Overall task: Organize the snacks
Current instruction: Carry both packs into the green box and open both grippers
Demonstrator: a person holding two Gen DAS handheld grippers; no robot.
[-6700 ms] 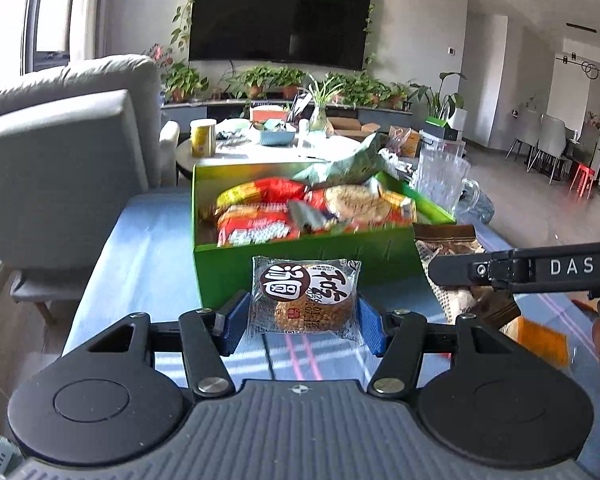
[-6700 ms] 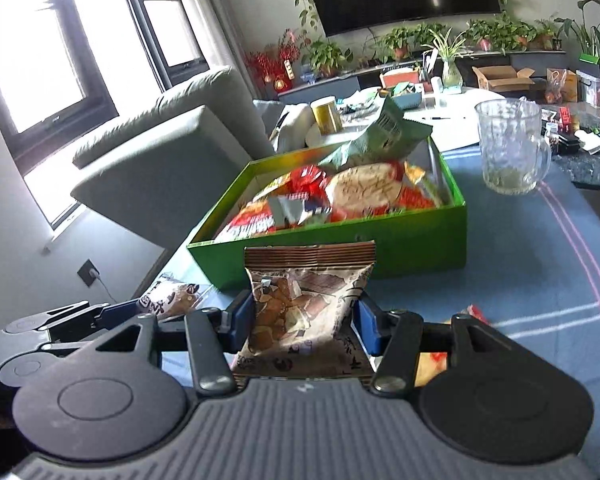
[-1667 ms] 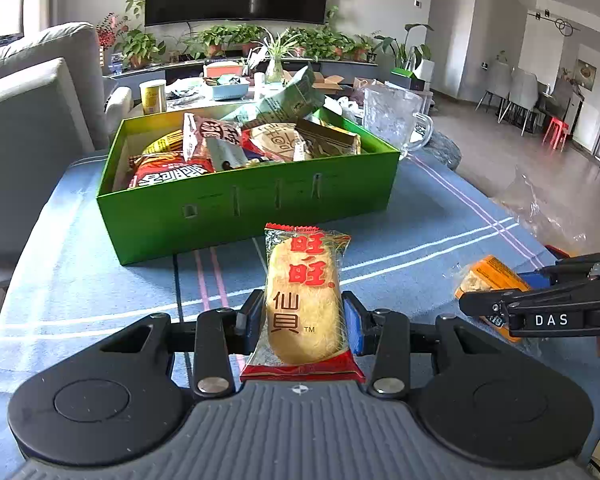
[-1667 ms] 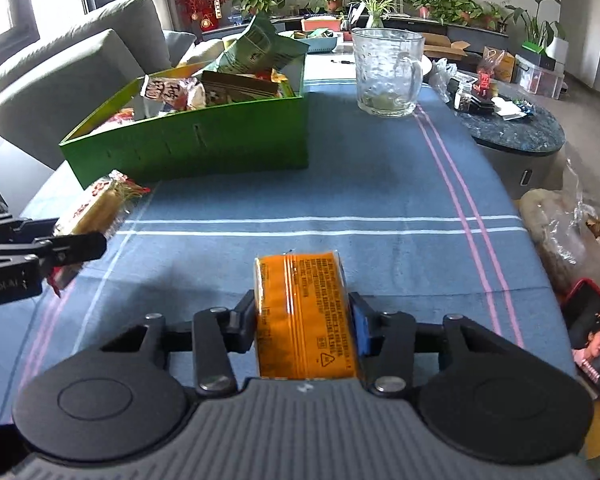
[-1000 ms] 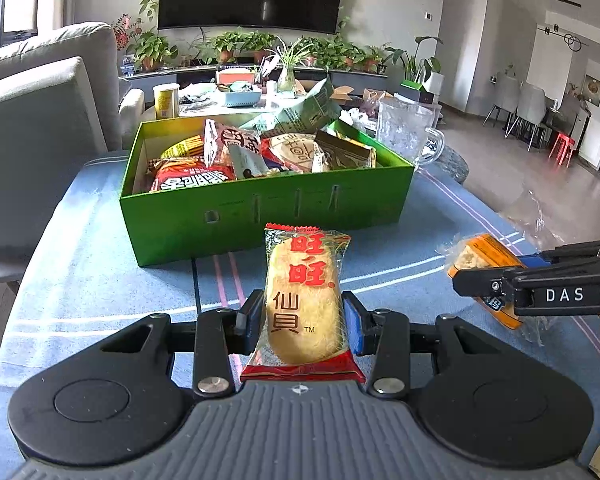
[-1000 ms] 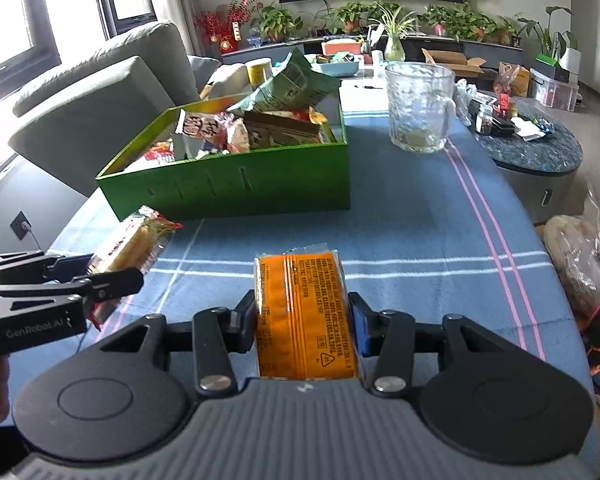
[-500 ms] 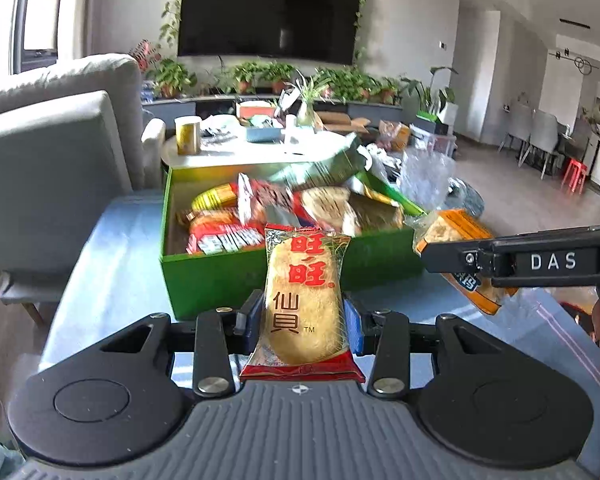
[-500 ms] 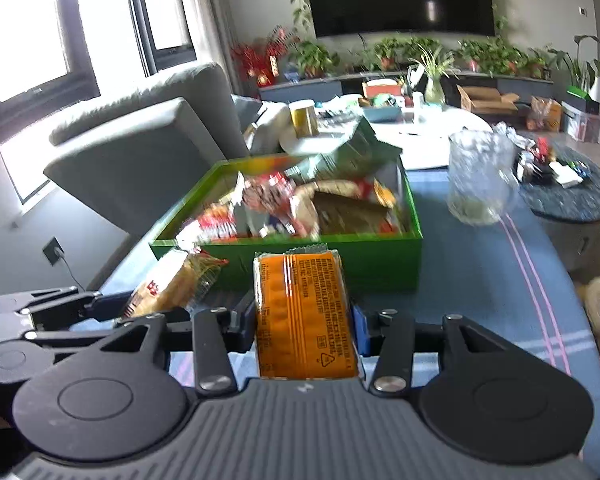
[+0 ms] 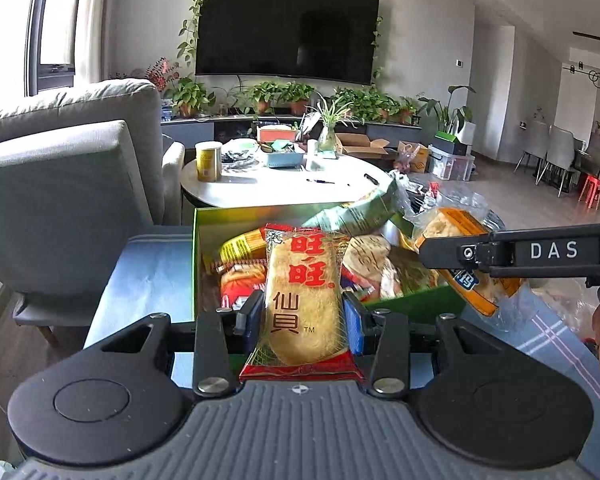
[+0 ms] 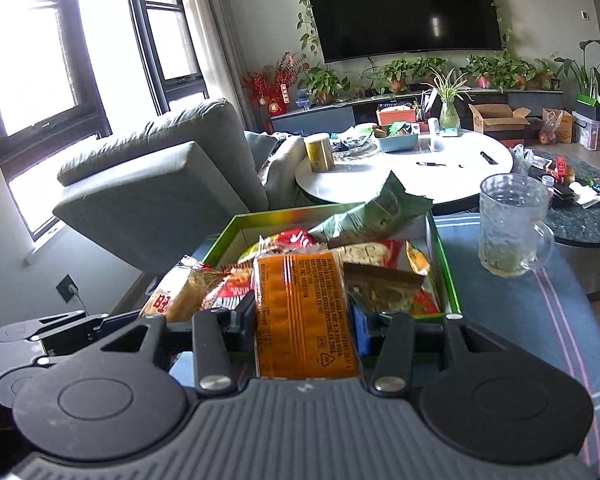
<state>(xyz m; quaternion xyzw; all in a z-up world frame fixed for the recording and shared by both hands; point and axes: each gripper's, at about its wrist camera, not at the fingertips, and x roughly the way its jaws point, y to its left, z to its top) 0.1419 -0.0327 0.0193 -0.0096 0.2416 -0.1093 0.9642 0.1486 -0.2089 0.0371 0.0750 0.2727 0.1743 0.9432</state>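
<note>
Green box [image 9: 412, 304] of snacks sits right ahead; my left gripper [image 9: 302, 312] is clamped on a rice cracker packet [image 9: 302, 296]. My right gripper [image 10: 305, 316] grips an orange packet [image 10: 304, 316], both poised at the box's near edge.

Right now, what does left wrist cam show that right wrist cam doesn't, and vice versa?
Left wrist only: the printed front of the rice cracker pack clamped in the left gripper, dining chairs far right.

Right wrist only: the glass mug, the window, the back of the orange snack pack clamped in the right gripper.

Both: green box full of snacks, TV, round white table.
</note>
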